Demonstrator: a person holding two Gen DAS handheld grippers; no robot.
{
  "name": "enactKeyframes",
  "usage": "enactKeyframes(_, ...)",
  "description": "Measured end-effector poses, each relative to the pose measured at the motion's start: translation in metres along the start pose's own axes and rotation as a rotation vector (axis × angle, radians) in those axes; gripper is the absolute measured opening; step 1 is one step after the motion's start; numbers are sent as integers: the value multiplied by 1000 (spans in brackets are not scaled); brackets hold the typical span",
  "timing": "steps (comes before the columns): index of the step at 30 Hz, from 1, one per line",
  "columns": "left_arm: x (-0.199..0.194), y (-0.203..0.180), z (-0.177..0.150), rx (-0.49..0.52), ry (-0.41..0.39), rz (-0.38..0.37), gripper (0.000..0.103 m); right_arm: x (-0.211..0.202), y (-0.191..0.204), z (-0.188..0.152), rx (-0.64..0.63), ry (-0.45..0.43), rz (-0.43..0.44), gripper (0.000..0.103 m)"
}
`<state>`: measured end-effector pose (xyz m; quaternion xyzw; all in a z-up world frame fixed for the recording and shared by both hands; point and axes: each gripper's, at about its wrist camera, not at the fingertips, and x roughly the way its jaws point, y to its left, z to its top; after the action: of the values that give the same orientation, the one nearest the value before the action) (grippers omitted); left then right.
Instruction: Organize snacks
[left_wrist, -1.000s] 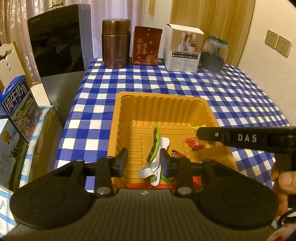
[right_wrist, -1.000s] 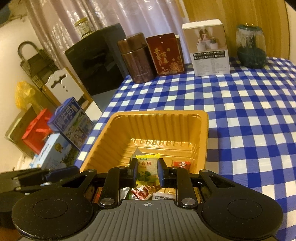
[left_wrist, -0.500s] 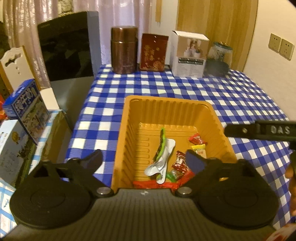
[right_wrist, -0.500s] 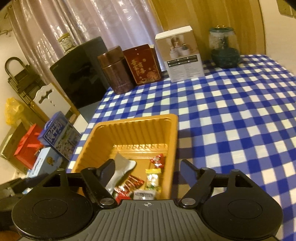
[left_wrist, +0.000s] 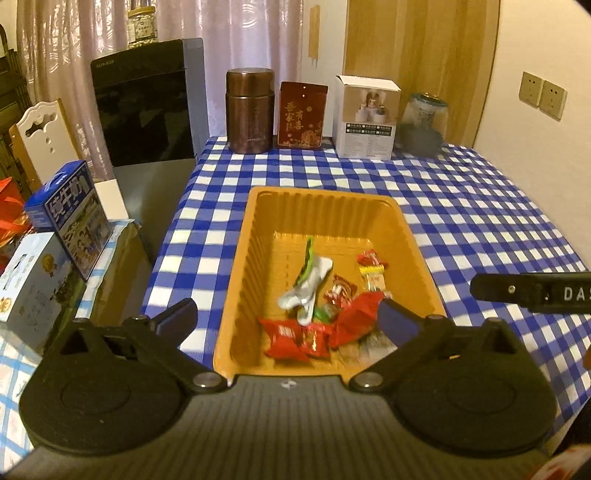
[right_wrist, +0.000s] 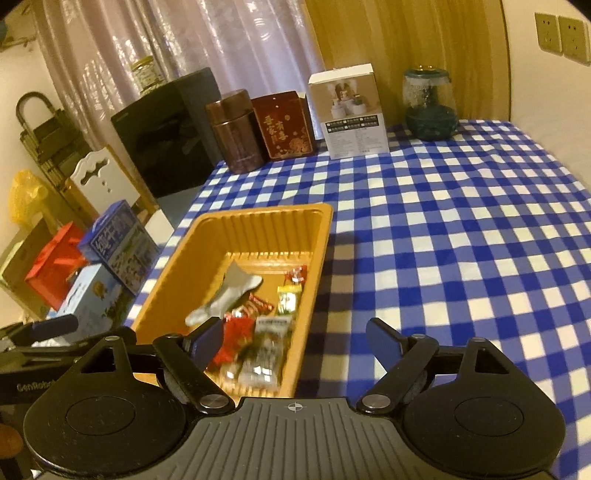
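Checked tablecloth (left_wrist: 461, 206) carries the orange tray (left_wrist: 255, 229) of snacks (left_wrist: 295, 338); behind it a "DAS"-marked right gripper (right_wrist: 295, 341) and left gripper (left_wrist: 286, 319) (both just spread, empty).

Dim, warm yellowish indoor light, soft shadows, slight motion blur, fisheye bending at edges.

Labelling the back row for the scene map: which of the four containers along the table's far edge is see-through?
The glass jar at the right end, dark contents showing through. The brown canister, red tin and white box are opaque.
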<state>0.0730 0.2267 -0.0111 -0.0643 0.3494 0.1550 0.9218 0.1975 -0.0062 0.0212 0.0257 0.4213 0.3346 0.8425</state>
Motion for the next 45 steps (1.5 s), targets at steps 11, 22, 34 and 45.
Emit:
enactKeyframes(11, -52, -16, -31, -73, 16, 0, 103, -53, -3, -33, -13, -6, -51, 86)
enactKeyframes(22, -93, -38, -54, -75, 26, 4, 103, -95, -7, -59, -26, -18, -89, 102)
enactKeyframes(34, -127, -49, -58, -89, -13, 30, 103, -129, 1, -73, -63, -23, -109, 102)
enactKeyframes(45, -147, -62, -58, -79, -37, 34, 103, -155, 6, -76, -70, -43, -93, 102)
